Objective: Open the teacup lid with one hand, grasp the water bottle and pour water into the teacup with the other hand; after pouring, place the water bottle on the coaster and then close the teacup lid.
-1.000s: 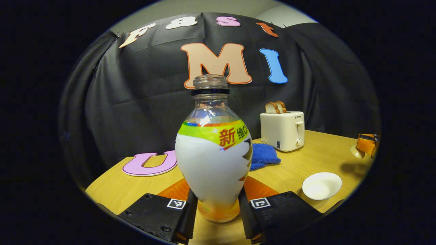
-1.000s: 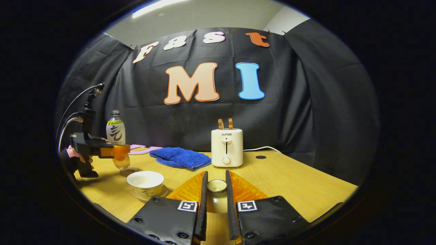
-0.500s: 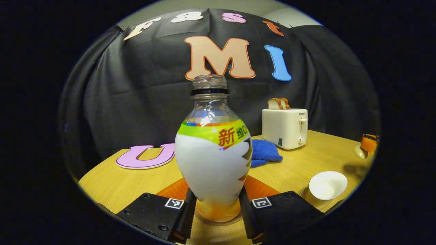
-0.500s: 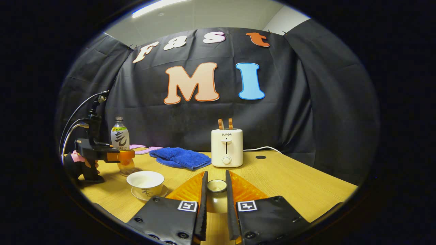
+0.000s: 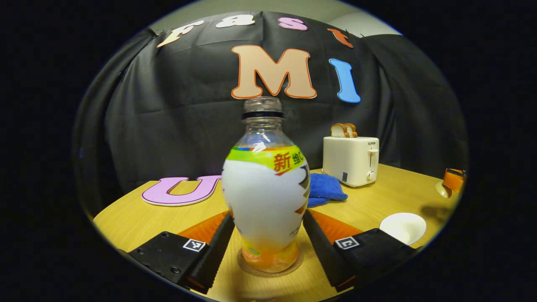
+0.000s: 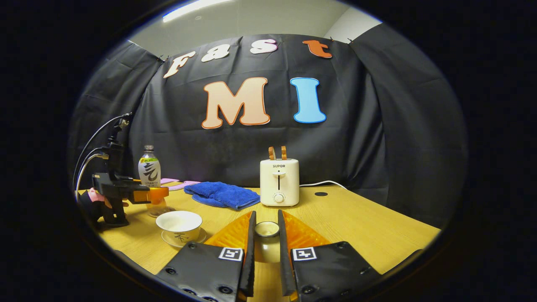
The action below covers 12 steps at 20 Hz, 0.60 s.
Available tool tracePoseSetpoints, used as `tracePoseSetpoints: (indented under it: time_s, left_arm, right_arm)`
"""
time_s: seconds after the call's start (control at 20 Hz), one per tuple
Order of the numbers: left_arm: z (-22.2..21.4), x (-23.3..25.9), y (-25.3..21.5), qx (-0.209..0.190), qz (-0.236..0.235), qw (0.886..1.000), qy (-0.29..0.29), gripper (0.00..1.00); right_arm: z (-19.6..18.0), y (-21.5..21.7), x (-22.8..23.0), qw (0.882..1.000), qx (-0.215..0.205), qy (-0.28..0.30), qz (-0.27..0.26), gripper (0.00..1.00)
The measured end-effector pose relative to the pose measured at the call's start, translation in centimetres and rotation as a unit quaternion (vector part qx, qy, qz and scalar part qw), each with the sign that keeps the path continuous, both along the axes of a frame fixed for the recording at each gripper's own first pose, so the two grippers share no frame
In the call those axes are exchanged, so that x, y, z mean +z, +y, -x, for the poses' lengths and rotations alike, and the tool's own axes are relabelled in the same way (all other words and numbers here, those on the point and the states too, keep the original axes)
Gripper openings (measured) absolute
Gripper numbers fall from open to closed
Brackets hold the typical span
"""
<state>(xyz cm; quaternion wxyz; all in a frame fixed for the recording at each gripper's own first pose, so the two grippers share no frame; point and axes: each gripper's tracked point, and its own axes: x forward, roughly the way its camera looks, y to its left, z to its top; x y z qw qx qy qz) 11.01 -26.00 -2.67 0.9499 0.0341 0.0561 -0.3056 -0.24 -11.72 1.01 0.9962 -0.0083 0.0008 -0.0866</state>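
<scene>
On the wooden table (image 5: 377,201), the water bottle (image 5: 264,197) stands upright on the round coaster (image 5: 270,268), set down so the cup can be covered next. It sits between the left gripper (image 5: 268,235) fingers, which are spread with a gap on each side, touching nothing. Well to the right, the open teacup (image 6: 179,224) rests on its saucer. Smallest, the teacup lid (image 6: 267,235) is pinched by its knob in the right gripper (image 6: 265,251), held near the cup, likely ready to go back on.
</scene>
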Motion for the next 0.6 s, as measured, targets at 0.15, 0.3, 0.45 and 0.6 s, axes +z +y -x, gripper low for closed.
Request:
tracePoseSetpoints:
  time_s: [0.15, 0.3, 0.45, 0.6]
  left_arm:
    - [-0.1, 0.2, 0.5, 0.008, 0.011, 1.000, -0.002, 0.96]
    - [0.4, 1.1, 1.2, 0.019, 0.026, 0.999, -0.024, 0.96]
    - [1.5, 2.0, 1.7, 0.023, 0.039, 0.998, -0.052, 0.96]
    - [2.7, 1.9, 2.6, 0.021, 0.044, 0.998, -0.045, 0.96]
  right_arm:
    - [0.0, 0.0, 0.0, 1.000, 0.000, 0.000, 0.000, 0.27]
    - [0.0, 0.0, 0.0, 1.000, 0.000, 0.000, 0.000, 0.27]
    - [0.0, 0.0, 0.1, 1.000, -0.001, -0.001, 0.000, 0.27]
    - [0.0, -0.1, 0.1, 1.000, -0.002, -0.002, 0.000, 0.29]
